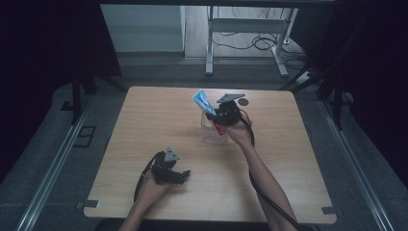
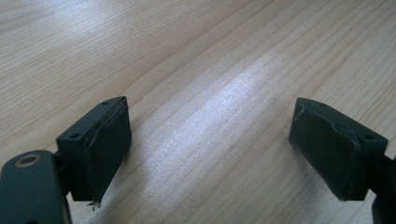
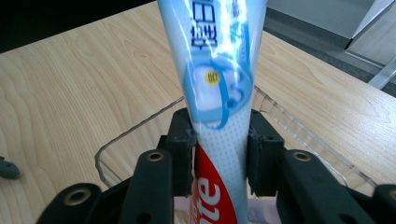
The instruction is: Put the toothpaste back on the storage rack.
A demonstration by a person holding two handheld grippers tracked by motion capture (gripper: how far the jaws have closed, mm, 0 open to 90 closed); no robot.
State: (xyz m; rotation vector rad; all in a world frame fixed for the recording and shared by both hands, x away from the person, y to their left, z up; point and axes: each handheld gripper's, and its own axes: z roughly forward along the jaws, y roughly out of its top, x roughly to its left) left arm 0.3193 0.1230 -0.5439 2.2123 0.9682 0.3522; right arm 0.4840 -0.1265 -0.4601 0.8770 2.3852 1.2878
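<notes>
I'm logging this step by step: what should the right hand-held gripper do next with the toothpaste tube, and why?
Probably lower it: the right hand-held gripper is shut on the toothpaste tube, above the clear container. The left hand-held gripper is open over bare table.

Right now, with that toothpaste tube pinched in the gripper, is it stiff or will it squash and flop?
The toothpaste tube is probably soft: the right gripper pinches its narrower part, so it may dent. It stands up without drooping, so it likely keeps its shape. Its glossy skin could slip. The clear tray beneath looks light and may slide.
</notes>
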